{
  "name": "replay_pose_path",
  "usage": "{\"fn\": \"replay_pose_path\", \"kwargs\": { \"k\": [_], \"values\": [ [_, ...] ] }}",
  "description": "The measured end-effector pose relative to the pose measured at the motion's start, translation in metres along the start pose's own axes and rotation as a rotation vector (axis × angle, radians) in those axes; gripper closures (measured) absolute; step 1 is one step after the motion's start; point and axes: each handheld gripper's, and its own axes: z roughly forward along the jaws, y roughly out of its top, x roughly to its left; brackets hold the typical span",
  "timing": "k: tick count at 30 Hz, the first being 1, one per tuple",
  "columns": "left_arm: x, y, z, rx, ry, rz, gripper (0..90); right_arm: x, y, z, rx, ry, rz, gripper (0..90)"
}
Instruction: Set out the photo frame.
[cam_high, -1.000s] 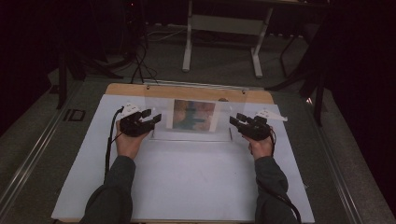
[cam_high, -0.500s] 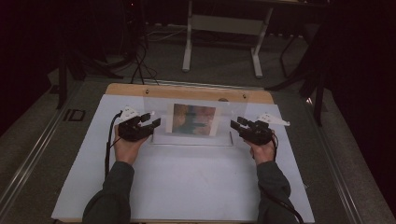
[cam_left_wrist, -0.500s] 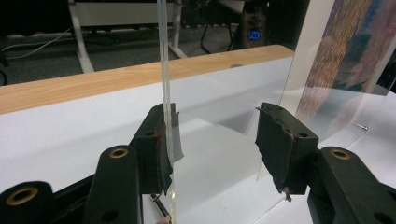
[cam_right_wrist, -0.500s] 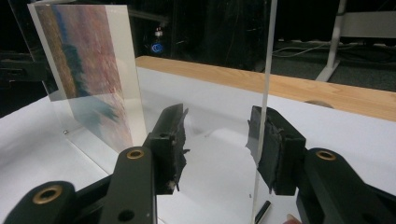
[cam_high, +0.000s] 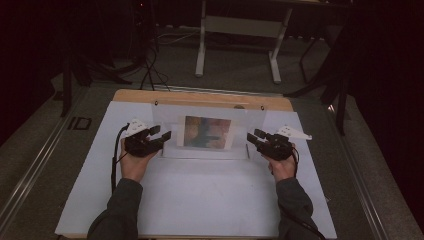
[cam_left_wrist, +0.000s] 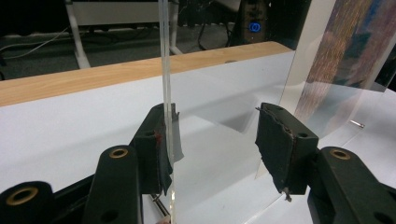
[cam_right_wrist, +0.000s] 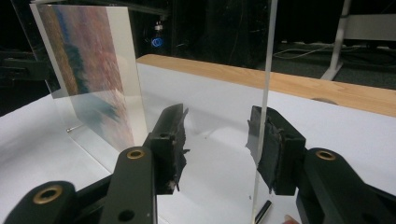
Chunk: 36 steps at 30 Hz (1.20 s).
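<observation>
Firstly, a white sheet (cam_high: 200, 195) covered most of the wooden table (cam_high: 200, 96), and only a strip of wood showed at the 12 o'clock edge. Upright on the sheet, toward 12 o'clock from the middle, stood a clear acrylic picture frame (cam_high: 170, 120) with a coloured print (cam_high: 207, 132) inside. The print seemed blue, green and reddish, but its subject was too blurred to tell.

The left gripper (cam_high: 162, 137) was at the 9 o'clock edge of the frame and the right gripper (cam_high: 252, 137) at the 3 o'clock edge, each held in one hand. In the left gripper view the jaws stood wide apart around the clear panel edge (cam_left_wrist: 164, 70); the panel lay against one pad (cam_left_wrist: 159, 140) and apart from the other. In the right gripper view the jaws were also wide, with the panel edge (cam_right_wrist: 266, 70) close to one pad (cam_right_wrist: 273, 149).
</observation>
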Motion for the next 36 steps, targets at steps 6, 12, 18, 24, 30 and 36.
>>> {"fn": "replay_pose_path", "kwargs": {
  "k": [6,12,18,24,30,36],
  "values": [
    [-0.0015,-0.0005,-0.0035,0.004,-0.004,-0.005,47.3,0.0036,-0.0010,-0.0033,-0.001,0.001,-0.008,55.2],
    [-0.0018,-0.0019,-0.0078,0.000,-0.007,-0.015,47.3,0.0066,-0.0009,-0.0060,-0.002,0.010,-0.013,56.1],
    [-0.0011,-0.0028,-0.0088,0.002,-0.013,-0.015,47.3,0.0085,-0.0020,-0.0076,0.000,0.015,-0.019,56.2],
    [-0.0015,-0.0040,-0.0097,0.004,-0.018,-0.017,47.2,0.0080,-0.0032,-0.0086,0.003,0.022,-0.017,56.3],
    [-0.0013,-0.0068,-0.0102,-0.012,-0.023,-0.031,47.1,0.0076,-0.0051,-0.0092,-0.004,0.032,-0.019,56.7],
    [0.0005,-0.0071,-0.0102,-0.014,-0.031,-0.030,47.1,0.0071,-0.0055,-0.0100,-0.005,0.037,-0.025,57.7]
  ]
}}
